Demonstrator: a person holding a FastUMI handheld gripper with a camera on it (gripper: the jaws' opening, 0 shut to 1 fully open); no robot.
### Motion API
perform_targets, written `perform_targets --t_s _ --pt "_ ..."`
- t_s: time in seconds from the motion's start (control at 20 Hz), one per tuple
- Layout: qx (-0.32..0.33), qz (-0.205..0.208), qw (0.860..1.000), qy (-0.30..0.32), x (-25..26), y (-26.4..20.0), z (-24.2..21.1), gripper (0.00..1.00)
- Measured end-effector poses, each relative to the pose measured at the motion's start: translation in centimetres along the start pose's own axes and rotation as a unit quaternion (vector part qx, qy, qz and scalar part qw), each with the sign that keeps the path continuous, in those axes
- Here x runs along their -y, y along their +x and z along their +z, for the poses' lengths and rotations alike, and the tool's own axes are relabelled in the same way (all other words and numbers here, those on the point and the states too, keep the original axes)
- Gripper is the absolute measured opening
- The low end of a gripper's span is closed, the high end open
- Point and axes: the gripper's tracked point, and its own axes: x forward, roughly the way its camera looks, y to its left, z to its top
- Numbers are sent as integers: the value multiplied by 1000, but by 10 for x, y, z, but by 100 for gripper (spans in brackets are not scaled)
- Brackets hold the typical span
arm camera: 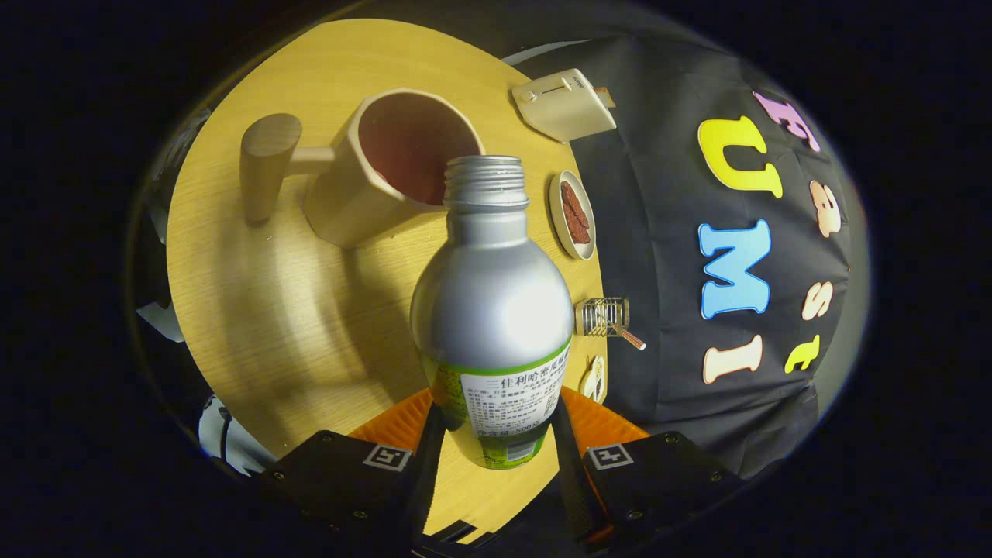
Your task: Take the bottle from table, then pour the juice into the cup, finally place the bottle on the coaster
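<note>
1. The gripper (496, 434) was held tilted, so the table looked slanted ahead of it.
2. Its two fingers (425, 457) reached forward with a moderate gap between them.
3. Both fingers pressed on the lower body of the bottle (492, 310), one on each side.
4. The bottle stood out beyond the fingertips, gripped firmly and lifted clear of the table.

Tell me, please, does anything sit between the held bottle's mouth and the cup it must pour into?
Nothing visible does. The fingers grip the bottle, and its open mouth already overlaps the cup rim, with no object between.
</note>
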Motion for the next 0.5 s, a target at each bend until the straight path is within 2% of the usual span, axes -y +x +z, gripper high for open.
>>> perform_targets --t_s 0.5 --pt "-39 2 998 -52 6 -2 3 68"
